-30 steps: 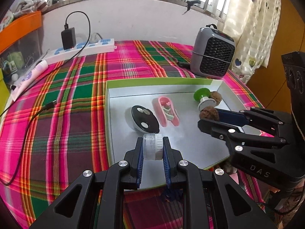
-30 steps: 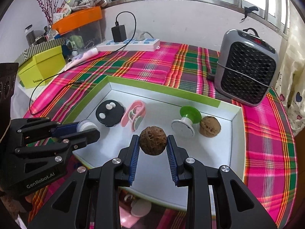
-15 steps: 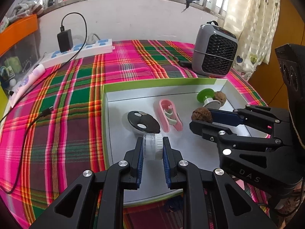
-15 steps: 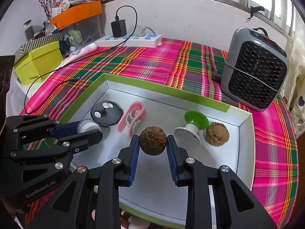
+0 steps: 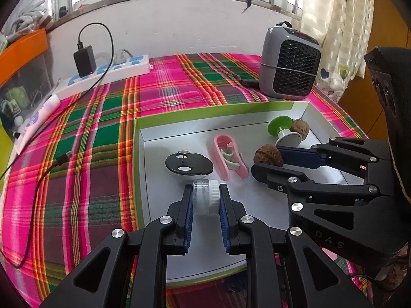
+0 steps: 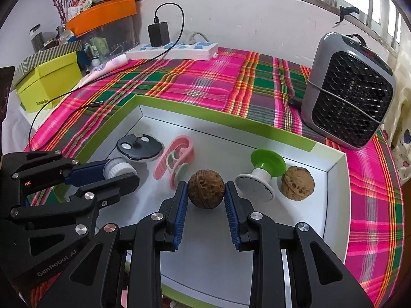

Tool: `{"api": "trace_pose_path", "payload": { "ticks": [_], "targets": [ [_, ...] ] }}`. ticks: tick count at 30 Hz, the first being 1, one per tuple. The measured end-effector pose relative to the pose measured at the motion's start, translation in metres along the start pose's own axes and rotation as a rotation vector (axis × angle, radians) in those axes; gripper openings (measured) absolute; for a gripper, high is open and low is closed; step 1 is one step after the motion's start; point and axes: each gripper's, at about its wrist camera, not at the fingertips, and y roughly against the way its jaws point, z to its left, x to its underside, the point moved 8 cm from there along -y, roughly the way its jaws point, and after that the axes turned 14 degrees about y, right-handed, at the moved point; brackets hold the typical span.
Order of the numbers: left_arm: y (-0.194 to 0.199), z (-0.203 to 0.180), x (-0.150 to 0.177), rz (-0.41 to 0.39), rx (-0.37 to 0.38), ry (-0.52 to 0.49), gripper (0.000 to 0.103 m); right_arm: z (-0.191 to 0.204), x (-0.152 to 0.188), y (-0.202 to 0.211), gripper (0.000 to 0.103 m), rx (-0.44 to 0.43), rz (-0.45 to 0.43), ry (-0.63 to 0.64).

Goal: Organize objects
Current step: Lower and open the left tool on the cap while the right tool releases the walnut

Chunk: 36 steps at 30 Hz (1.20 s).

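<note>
Both grippers have advanced over the tray [image 5: 143, 179] since a second ago, carrying their loads further in above its white floor. On the left gripper [image 5: 205, 199] the jaws are clamped on a small clear jar [image 5: 205, 197] with a white cap, hovering just short of the black lid [image 5: 188, 164] at 12 o'clock. On the right gripper [image 6: 206, 192] the jaws are clamped on a walnut [image 6: 206, 192]; the pink clip [image 6: 176, 165] sits at 10 o'clock, and the green spool [image 6: 262, 172] and second walnut [image 6: 298, 183] at 2 o'clock. My worry: the walnut is round, so released from any height it could roll into the spool. The two grippers are also close and could collide.
</note>
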Motion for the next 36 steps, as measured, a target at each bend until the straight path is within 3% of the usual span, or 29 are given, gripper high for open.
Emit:
{"api": "trace_pose_path", "payload": {
  "ticks": [23,28,36],
  "targets": [
    [-0.0006,-0.0006,-0.0007,-0.001,0.001,0.0,0.02,-0.0019,-0.0004,-0.0001,0.031,0.012,-0.004,-0.007],
    [-0.0001,0.0009,-0.0016,-0.003,0.004,0.006,0.026,-0.0032,0.0006,0.0014,0.042,0.021,-0.009,-0.018],
    [0.0043,0.0011,-0.0008,-0.004,0.008,0.007,0.027,-0.0064,0.0028,0.0061,0.042,0.033,-0.014,-0.032]
  ]
}}
